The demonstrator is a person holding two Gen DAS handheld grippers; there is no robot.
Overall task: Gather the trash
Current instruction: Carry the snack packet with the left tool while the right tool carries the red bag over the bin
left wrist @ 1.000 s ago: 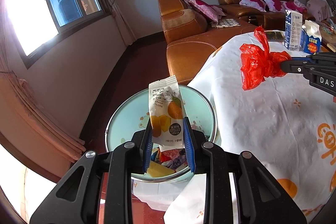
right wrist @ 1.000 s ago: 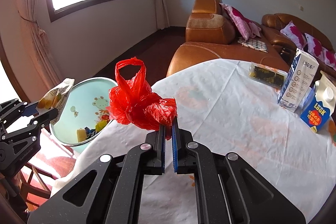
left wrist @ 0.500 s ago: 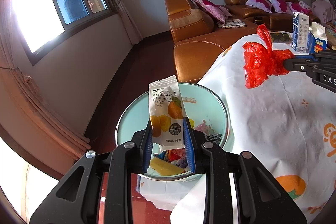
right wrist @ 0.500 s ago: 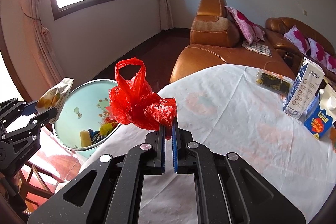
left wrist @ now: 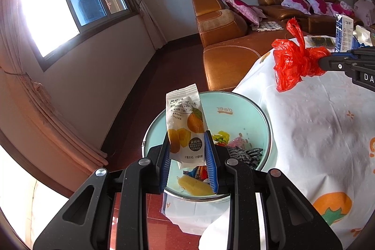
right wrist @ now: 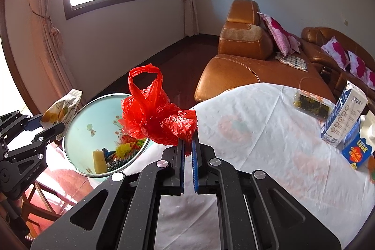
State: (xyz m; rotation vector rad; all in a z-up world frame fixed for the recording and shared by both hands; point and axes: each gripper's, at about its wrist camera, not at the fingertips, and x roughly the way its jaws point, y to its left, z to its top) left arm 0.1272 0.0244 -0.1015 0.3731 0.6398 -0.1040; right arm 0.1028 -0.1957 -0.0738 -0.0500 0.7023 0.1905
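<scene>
Red crinkled plastic, a knotted bag (right wrist: 159, 118), is pinched at one end between the right gripper (right wrist: 188, 144)'s blue fingers (right wrist: 180, 156), which are nearly together on it; the bag hangs in the air over the counter (right wrist: 257, 156)'s edge nearest the bin. The left gripper (left wrist: 187, 151) has its fingers (left wrist: 165, 163) clamped on the lower part of a white snack packet (left wrist: 185, 125) printed with orange fruit, held upright above the pale green round bin (left wrist: 234, 109). The bin stands just beside the counter's edge and already contains wrappers and a yellow piece. On the counter's far right edge stand a blue-and-white milk carton (right wrist: 339, 118) and a smaller blue carton (right wrist: 358, 147), with a dark packet (right wrist: 311, 104) near them. A white cloth covers the counter.
</scene>
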